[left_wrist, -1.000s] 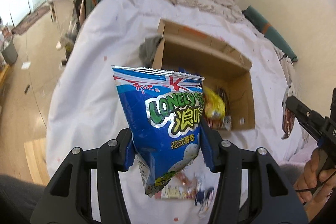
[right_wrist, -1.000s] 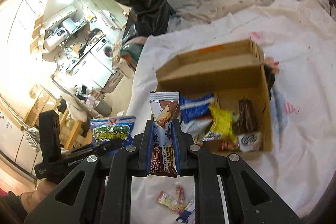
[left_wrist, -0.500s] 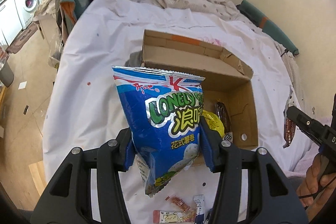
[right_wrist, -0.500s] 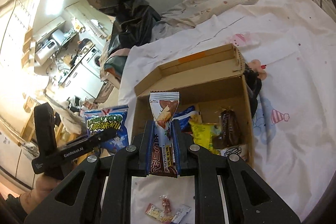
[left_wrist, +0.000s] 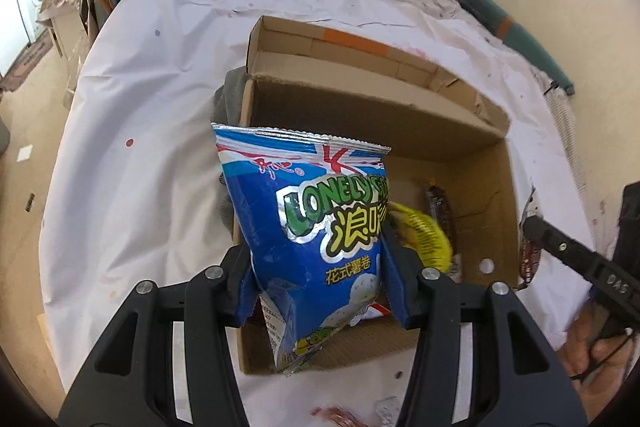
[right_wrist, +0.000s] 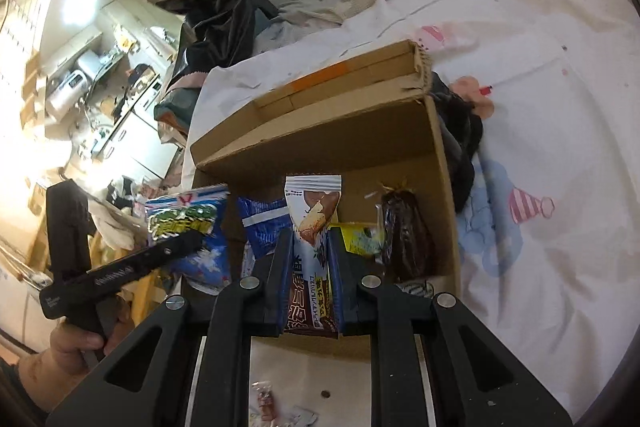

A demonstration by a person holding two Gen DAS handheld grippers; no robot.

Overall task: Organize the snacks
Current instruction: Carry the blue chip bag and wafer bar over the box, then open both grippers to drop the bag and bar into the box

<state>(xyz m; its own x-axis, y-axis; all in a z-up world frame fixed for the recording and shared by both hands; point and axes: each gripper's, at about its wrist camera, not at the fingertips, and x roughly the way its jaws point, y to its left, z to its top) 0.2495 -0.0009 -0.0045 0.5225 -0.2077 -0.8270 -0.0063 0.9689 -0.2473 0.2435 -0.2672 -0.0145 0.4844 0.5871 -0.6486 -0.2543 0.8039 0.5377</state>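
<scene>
My left gripper (left_wrist: 316, 267) is clamped partway closed on a blue chip bag (left_wrist: 316, 223), which stands upright between its pads and hangs over the near left part of the open box (left_wrist: 486, 203). Ahead of that gripper, inside the box, I see a yellow packet (left_wrist: 420, 231) and a dark bar (left_wrist: 440, 207) lying toward the right wall. My right gripper (right_wrist: 310, 259) is squeezed nearly closed on a slim wafer pack (right_wrist: 314, 227), held upright just above the box's near edge. Beyond its fingers lie a blue pouch (right_wrist: 262, 223) to the left and the dark bar (right_wrist: 404, 235) to the right, both in the box. The box sits on a white sheet (right_wrist: 540, 131). Below both grippers, a few small sweets (right_wrist: 266, 399) lie loose on the sheet, outside the box.
</scene>
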